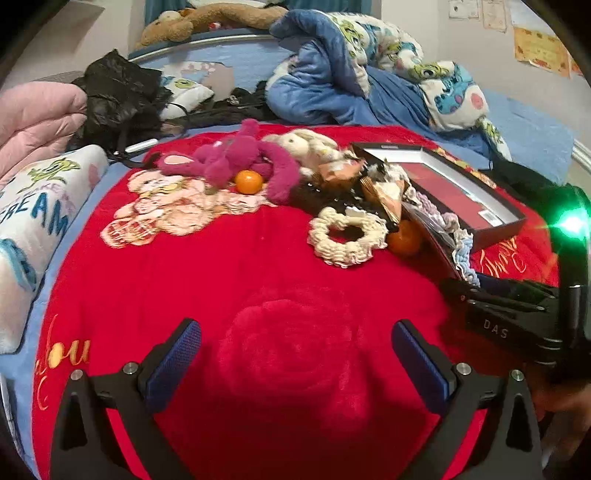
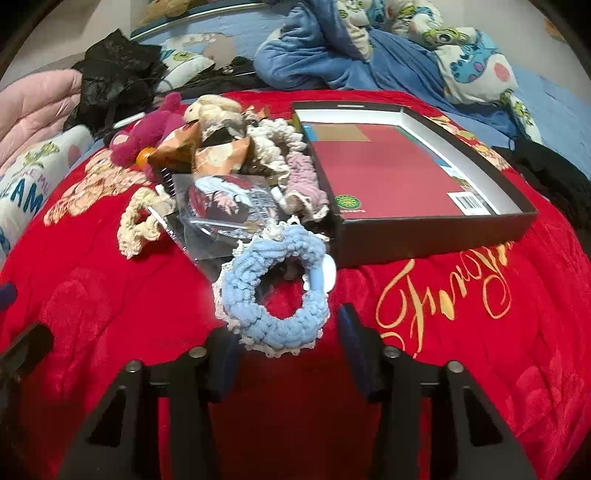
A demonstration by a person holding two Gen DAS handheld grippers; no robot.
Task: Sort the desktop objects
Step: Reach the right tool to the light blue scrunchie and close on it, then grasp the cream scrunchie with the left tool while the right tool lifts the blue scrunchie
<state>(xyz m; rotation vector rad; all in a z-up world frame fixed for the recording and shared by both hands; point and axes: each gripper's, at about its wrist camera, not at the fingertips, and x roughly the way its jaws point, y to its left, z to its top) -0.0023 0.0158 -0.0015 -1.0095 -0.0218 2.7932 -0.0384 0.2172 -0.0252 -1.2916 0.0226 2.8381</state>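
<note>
Partly hidden: blue scrunchie [image 2: 275, 291] rear under clutter; right gripper [image 2: 291, 354] jaws apart.

Spread beneath everything: plush red blanket with gold script lettering [image 2: 443, 314]. Behind it, heaped blue fleece cartoon-print comforter [image 1: 332, 81] to the right, crumpled black plastic bag [image 1: 118, 96] beside folded pink quilted blanket [image 1: 33, 118] to the left. Farther back, along the bed's rail, brown plush bear [image 1: 207, 18], lying down.

both wrist views low, forward (sharing box [image 1: 448, 184] [image 2: 424, 236])
</note>
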